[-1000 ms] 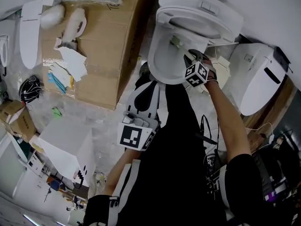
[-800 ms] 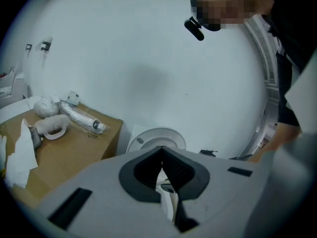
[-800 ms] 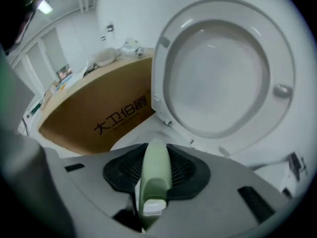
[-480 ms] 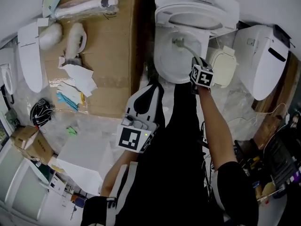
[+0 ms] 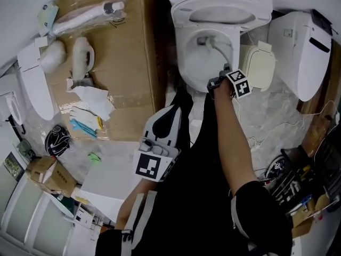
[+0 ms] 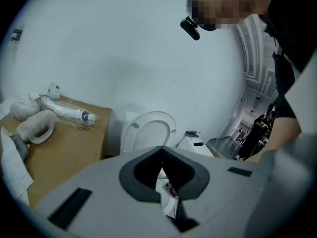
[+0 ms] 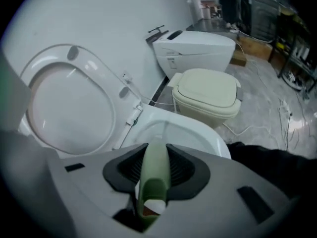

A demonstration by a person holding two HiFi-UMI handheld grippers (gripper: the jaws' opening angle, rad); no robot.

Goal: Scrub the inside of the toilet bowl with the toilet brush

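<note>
cardboard box [image 5: 128, 73]: laid on the floor
wrapped tube [image 5: 85, 13]: left on the box's far end
white seat [image 5: 33, 81]: parked left of box

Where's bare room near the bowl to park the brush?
Best: the bare right half of the cardboard, beside the toilet bowl. Also the floor between the cream lid and the right-hand toilet. The cardboard's left side is crowded with papers.
</note>
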